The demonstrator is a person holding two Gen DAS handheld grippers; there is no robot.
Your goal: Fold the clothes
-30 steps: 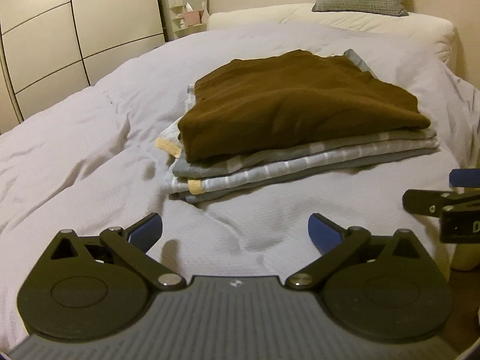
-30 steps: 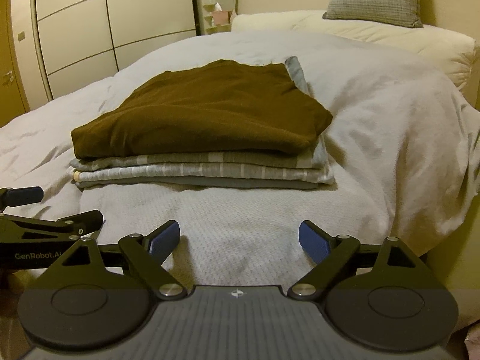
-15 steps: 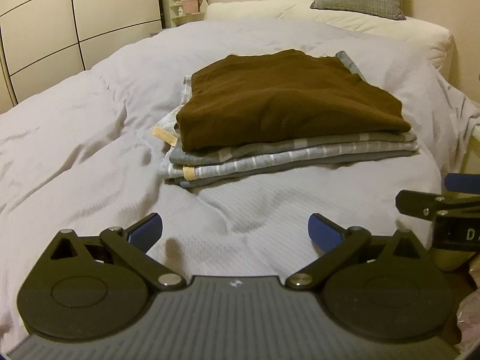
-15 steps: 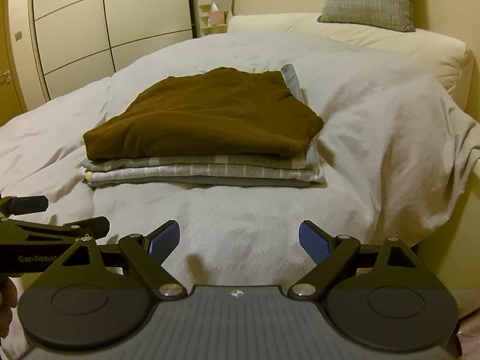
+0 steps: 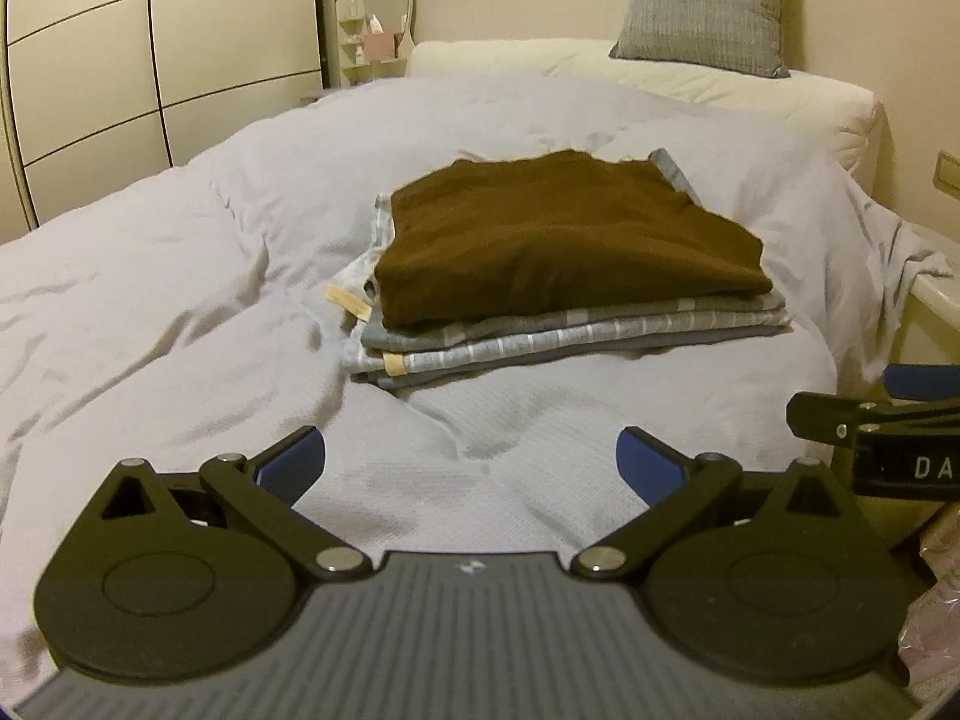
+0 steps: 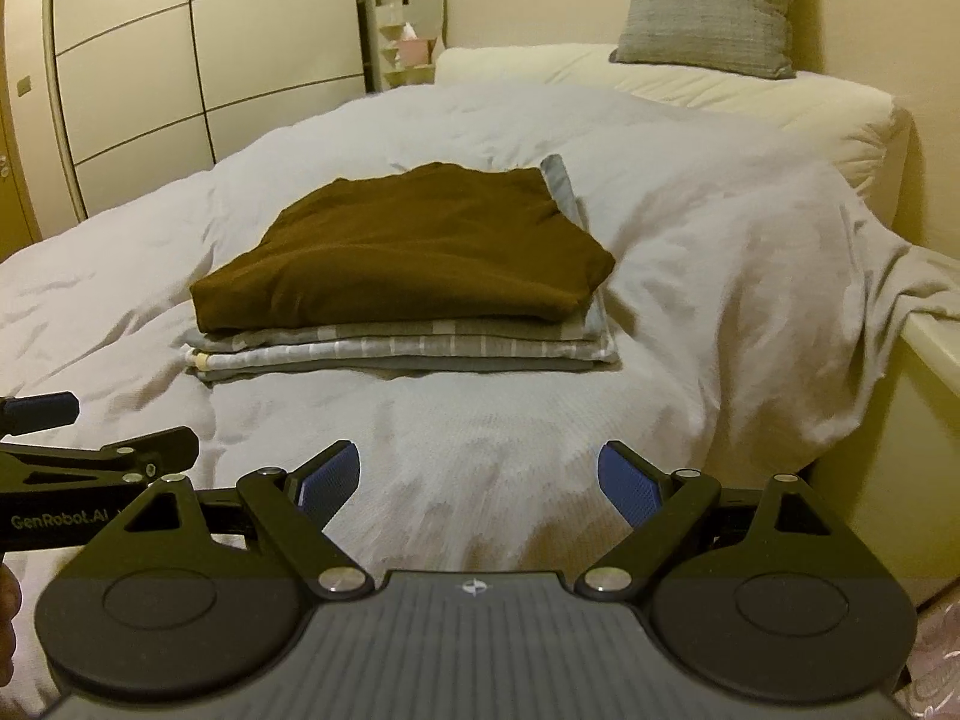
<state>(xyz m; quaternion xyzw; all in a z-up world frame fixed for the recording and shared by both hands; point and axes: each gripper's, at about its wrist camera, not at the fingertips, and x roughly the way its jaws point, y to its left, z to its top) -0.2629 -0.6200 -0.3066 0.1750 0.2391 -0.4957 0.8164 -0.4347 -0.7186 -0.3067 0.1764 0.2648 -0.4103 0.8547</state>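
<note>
A folded brown garment (image 5: 558, 240) (image 6: 408, 252) lies on top of a stack of folded grey striped clothes (image 5: 570, 330) (image 6: 408, 348) in the middle of the bed. My left gripper (image 5: 471, 462) is open with nothing between its blue pads, well back from the stack near the bed's foot. My right gripper (image 6: 478, 483) is also open and holds nothing, equally far from the stack. Each gripper shows at the edge of the other's view, the right one (image 5: 888, 420) and the left one (image 6: 90, 462).
The bed has a rumpled white duvet (image 5: 150, 300) (image 6: 750, 240), a cream pillow (image 6: 690, 84) and a grey cushion (image 5: 708, 6) at the head. Wardrobe doors (image 5: 150, 60) and a small shelf with an oval mirror (image 5: 384, 6) stand beyond. The bed's right edge (image 6: 930, 348) drops off.
Both grippers have drawn back from the stack, which now looks smaller and farther away. Both stay open. The clothes have not moved.
</note>
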